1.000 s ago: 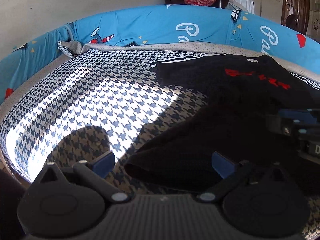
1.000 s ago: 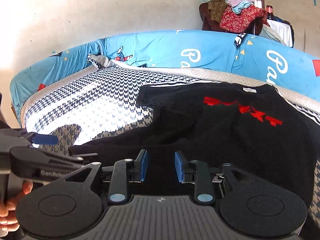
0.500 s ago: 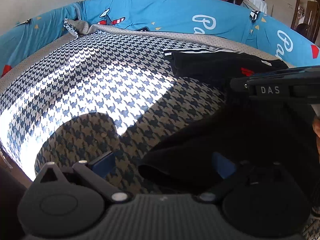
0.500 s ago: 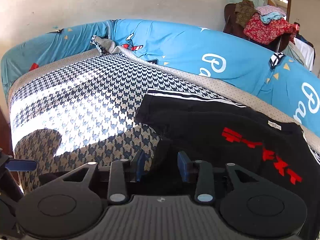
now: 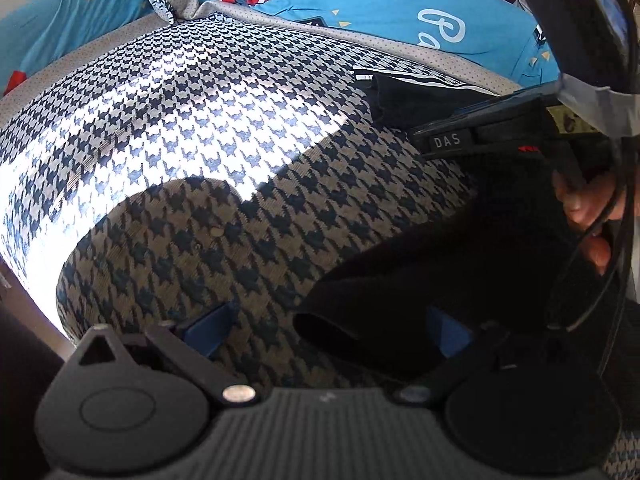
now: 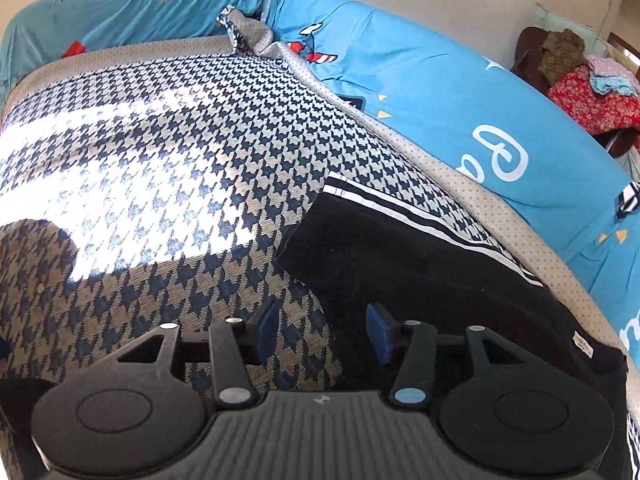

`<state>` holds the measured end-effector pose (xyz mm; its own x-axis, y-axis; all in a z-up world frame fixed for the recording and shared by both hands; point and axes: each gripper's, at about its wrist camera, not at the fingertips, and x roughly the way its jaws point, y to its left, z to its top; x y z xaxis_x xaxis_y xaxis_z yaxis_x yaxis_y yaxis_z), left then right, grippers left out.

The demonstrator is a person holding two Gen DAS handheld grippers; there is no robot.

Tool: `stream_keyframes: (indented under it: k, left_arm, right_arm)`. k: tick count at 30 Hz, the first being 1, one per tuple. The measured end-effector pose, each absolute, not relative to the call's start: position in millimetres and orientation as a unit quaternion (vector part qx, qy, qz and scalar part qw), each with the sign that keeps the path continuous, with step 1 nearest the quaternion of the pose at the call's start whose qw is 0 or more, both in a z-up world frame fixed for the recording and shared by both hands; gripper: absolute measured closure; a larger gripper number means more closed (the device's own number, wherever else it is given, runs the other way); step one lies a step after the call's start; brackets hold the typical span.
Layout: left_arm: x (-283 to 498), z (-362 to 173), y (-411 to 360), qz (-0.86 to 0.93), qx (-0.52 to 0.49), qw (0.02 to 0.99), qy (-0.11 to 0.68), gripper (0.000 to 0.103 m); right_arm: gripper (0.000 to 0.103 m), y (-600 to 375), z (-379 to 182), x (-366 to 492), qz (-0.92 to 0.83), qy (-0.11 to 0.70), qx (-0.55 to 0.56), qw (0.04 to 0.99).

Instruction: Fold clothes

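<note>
Right hand-held gripper [image 6: 322, 330] swung leftward — blue pads opening, empty — above limp black T-shirt [image 6: 420, 256].

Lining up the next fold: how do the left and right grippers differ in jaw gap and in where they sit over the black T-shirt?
Gap: the left gripper's jaws stand wide; the right gripper's are narrower and opening.
Place: the left gripper straddles a rolled lower edge of the black T-shirt; the right gripper sits at its side edge, below the striped sleeve.
Shared: shirt fabric lies between both pairs of jaws, unpinched, on the houndstooth cover.
</note>
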<state>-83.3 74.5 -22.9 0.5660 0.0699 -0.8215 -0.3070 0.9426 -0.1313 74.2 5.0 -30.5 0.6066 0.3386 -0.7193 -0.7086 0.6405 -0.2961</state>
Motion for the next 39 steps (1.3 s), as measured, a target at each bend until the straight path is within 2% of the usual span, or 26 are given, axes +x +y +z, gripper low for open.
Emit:
stream_keyframes:
  k: [11, 12, 14, 16, 19, 24, 29, 36, 39]
  left_arm:
    - [-80.2, -22.7, 79.5, 0.108, -0.148, 0.869, 0.460, 0.000]
    - [-80.2, -22.8, 79.7, 0.108, -0.149, 0.869, 0.460, 0.000]
    - [-80.5, -22.7, 80.6, 0.107, -0.150, 0.868, 0.461, 0.000]
    - [-80.3, -23.0, 82.1, 0.106, -0.153, 0.868, 0.461, 0.000]
    - [-80.3, -23.2, 84.8, 0.104, -0.158, 0.868, 0.460, 0.000]
    - [-78.3, -25.1, 88.5, 0.103, -0.160, 0.867, 0.460, 0.000]
    - [-76.4, -26.1, 88.2, 0.105, -0.158, 0.866, 0.463, 0.000]
    - [-75.4, -26.5, 87.3, 0.116, -0.158, 0.865, 0.461, 0.000]
    - [-75.5, -26.5, 83.7, 0.120, -0.149, 0.866, 0.462, 0.000]
  right_arm:
    - [0.058, 37.9, -54.2, 101.7, 0.316, 0.325, -0.329, 0.828]
    - [0.061, 38.4, -54.2, 104.1, 0.319, 0.328, -0.324, 0.828]
    - [0.081, 39.5, -53.7, 107.6, 0.325, 0.334, -0.312, 0.828]
    - [0.090, 40.6, -53.2, 111.1, 0.331, 0.340, -0.300, 0.828]
    - [0.095, 42.3, -50.9, 116.2, 0.337, 0.346, -0.285, 0.828]
    - [0.096, 40.2, -21.5, 130.3, 0.342, 0.320, -0.228, 0.854]
    - [0.097, 37.1, 27.1, 161.2, 0.323, 0.265, -0.113, 0.902]
    - [0.096, 35.0, 26.9, 175.5, 0.298, 0.258, -0.071, 0.916]
    - [0.087, 29.7, 26.7, 173.3, 0.297, 0.256, -0.055, 0.918]
